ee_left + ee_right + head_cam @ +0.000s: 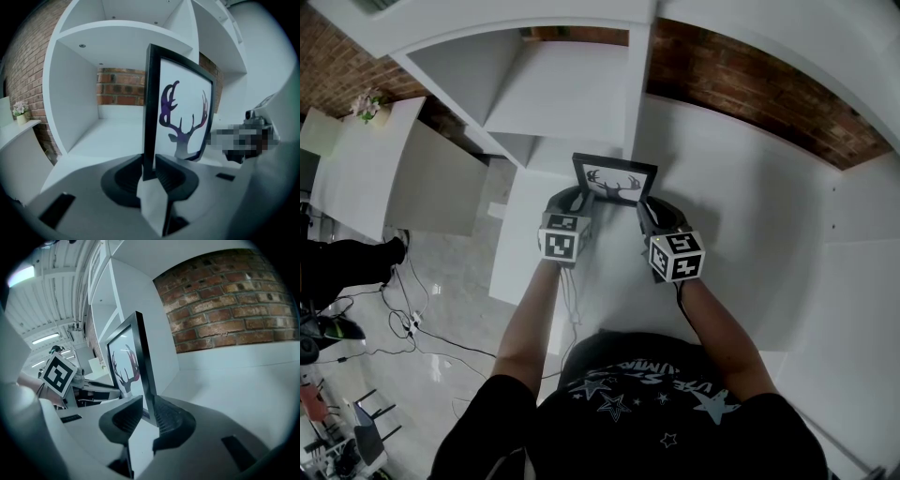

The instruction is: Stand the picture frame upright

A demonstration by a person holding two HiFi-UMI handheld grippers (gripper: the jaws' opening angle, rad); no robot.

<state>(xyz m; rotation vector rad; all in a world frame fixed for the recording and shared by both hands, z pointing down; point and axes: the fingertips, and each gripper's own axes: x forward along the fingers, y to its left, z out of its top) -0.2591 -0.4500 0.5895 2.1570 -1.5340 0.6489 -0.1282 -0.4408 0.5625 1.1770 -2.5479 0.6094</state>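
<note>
A black picture frame (pixel 615 180) with a deer-antler print stands nearly upright on the white shelf top (pixel 741 234), just in front of the open cubbies. My left gripper (pixel 578 197) is shut on the frame's left edge. In the left gripper view that edge (pixel 151 108) rises from between the two pads of the left gripper (pixel 149 172). My right gripper (pixel 643 210) is shut on the frame's right edge. In the right gripper view the right gripper (pixel 148 411) clamps the frame's lower right side (pixel 143 362), and the left gripper's marker cube (pixel 58 373) shows beyond it.
White open cubbies (pixel 553 94) stand right behind the frame, and a brick wall (pixel 750 84) runs behind the shelf. To the left, lower down, are a white side table with a small flower pot (pixel 367 105) and cables on the floor (pixel 405 321).
</note>
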